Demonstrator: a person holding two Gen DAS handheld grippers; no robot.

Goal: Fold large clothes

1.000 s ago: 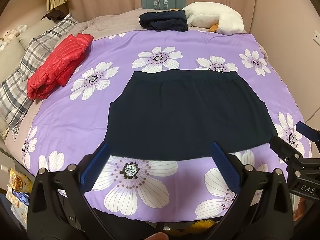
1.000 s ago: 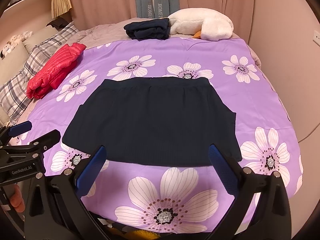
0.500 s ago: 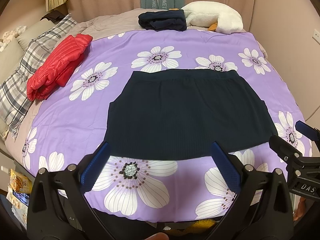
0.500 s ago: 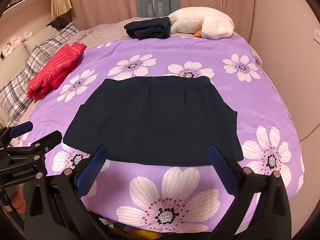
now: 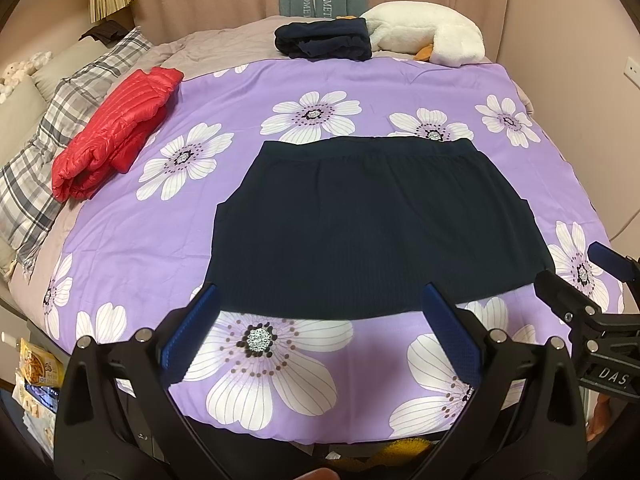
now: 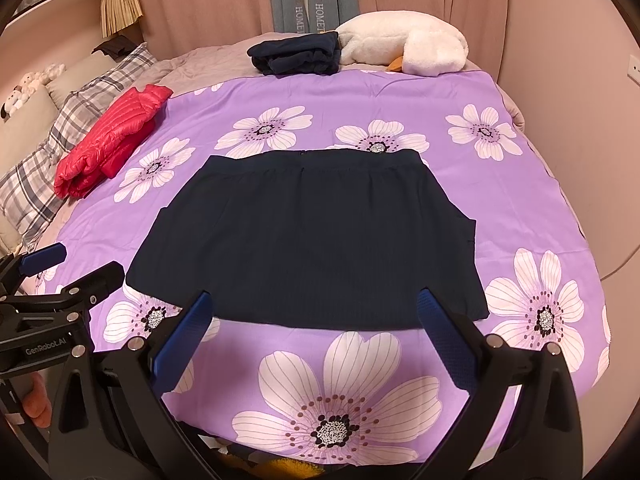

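Observation:
A dark navy skirt (image 5: 372, 232) lies spread flat on the purple flowered bedspread (image 5: 132, 236), waistband at the far side, hem toward me. It also shows in the right wrist view (image 6: 312, 240). My left gripper (image 5: 320, 332) is open and empty, hovering just short of the hem's left half. My right gripper (image 6: 316, 340) is open and empty, just short of the hem's right half. Each gripper shows at the edge of the other's view: the right one (image 5: 576, 276), the left one (image 6: 72, 264).
A folded red down jacket (image 5: 112, 132) lies at the left by a plaid pillow (image 5: 44, 152). A folded dark garment (image 5: 324, 38) and a white plush goose (image 5: 424, 36) lie at the bed's far end. Walls and curtains close in behind and right.
Both grippers have drifted very slightly; the skirt lies unchanged and nothing has been grasped.

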